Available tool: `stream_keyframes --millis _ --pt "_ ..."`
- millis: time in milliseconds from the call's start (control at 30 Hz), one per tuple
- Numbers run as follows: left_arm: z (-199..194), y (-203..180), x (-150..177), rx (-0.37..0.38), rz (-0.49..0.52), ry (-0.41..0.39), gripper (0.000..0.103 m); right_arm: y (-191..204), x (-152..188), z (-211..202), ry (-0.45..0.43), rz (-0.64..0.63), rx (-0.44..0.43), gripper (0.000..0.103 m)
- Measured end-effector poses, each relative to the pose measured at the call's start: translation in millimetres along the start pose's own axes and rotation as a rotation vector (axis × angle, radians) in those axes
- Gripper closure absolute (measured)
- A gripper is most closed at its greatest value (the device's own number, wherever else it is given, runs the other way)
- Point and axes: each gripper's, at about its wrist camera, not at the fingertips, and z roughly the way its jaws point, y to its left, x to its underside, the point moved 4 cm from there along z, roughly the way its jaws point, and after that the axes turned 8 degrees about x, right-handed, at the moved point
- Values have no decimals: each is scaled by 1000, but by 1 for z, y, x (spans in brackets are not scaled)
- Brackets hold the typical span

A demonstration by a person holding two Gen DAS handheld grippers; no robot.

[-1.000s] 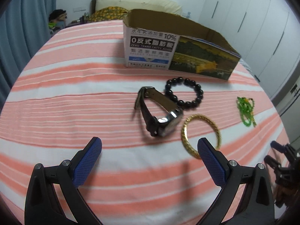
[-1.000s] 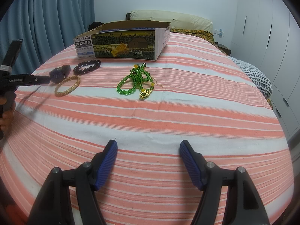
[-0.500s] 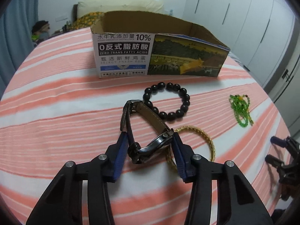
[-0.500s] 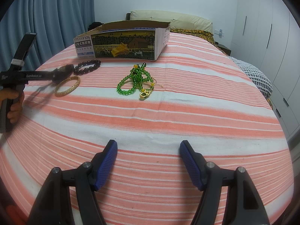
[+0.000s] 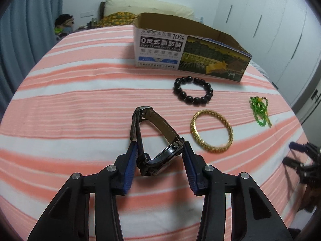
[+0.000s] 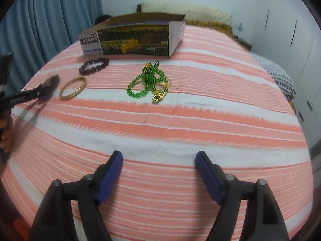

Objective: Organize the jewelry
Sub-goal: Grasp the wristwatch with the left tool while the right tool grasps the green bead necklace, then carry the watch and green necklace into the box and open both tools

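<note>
Between the blue pads of your left claw [image 5: 159,156] sits the dark wristwatch with the brown leather strap [image 5: 154,140], and the claw is closed on its metal face end, with both pads touching it. The strap loops away from you, so its long line points forward, toward the open cardboard box with the printed sides [image 5: 188,54] at the far side of the bed with the pink and white striped sheet [image 5: 70,110]. That is the way you most likely need to go: straight ahead and a little to the right, over the round bracelet of black beads [image 5: 193,92], which lies just in front of the box. The shiny gold bangle [image 5: 211,133] lies just beside the watch on its right, so lift up first or you may bump it. Your right claw [image 6: 159,161] is wide open and holds nothing, low over the sheet. The tangled string of green glass beads [image 6: 148,82] lies ahead of it and a bit to the left, so that hand is the nearer one for it. Nothing can be seen inside the box from here.
</note>
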Motion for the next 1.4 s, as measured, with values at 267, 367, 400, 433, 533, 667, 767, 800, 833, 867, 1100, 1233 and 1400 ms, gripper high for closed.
stream_keyframes --millis 267,367,400,433,533,667,767,800,833,867,1100,1233,1400 --pt "-3 1 5 -4 -18 -5 58 -7 -60 27 -18 68 -60 25" --pt "-3 1 5 -8 -18 -3 58 3 -85 42 -27 30 -51 25" --pt "-2 1 4 -10 -17 -1 58 7 -91 47 -32 18 -42 25" --pt "-2 0 4 -11 -17 2 58 11 -98 53 -35 7 -38 25" --pt "-4 0 3 -15 -20 8 59 21 -107 69 -23 -31 -49 79" --pt "-14 0 5 -21 -16 1 59 20 -103 51 -34 16 -98 91" --pt "-20 -1 5 -19 -19 0 59 20 -100 21 -74 24 -136 91" --pt "-23 -2 4 -17 -19 -2 59 21 -98 8 -88 24 -149 91" --pt "-26 -3 3 -14 -19 -4 59 22 -98 2 -93 22 -157 91" --pt "-29 -6 1 -12 -16 -8 60 22 -98 -8 -102 17 -170 91" --pt "-51 -22 -14 -43 17 -39 60 35 -96 -53 -148 -22 -225 91" --pt "-57 -29 -19 -65 33 -43 60 41 -92 -60 -145 -29 -249 91" --pt "-62 -33 -25 -90 55 -47 60 48 -90 -59 -136 -42 -259 91"
